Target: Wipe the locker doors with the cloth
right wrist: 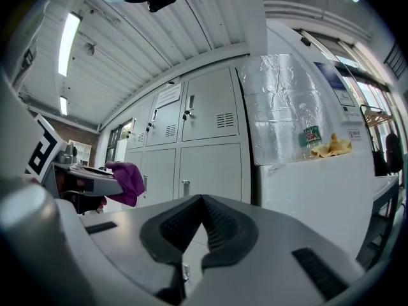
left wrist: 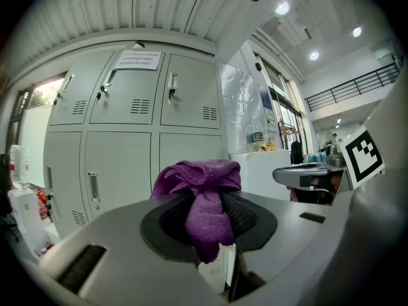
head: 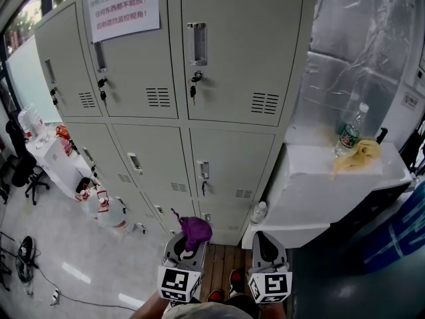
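a: where is the crumpled purple microfibre cloth [left wrist: 203,187] being kept?
b: it is being pinched in the jaws of the left gripper [head: 184,243], low down, with the grey metal locker doors [head: 232,52] lying ahead and above, well apart.
a: and the right gripper [right wrist: 203,217]?
b: its jaws are being held together on nothing; a lift of the left towards the doors is probably being called for.

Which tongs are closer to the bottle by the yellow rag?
Right. The right tongs, shut and empty, are short of the bottle and a bit left of it. The left tongs, holding the cloth, are farther left, facing the lockers.
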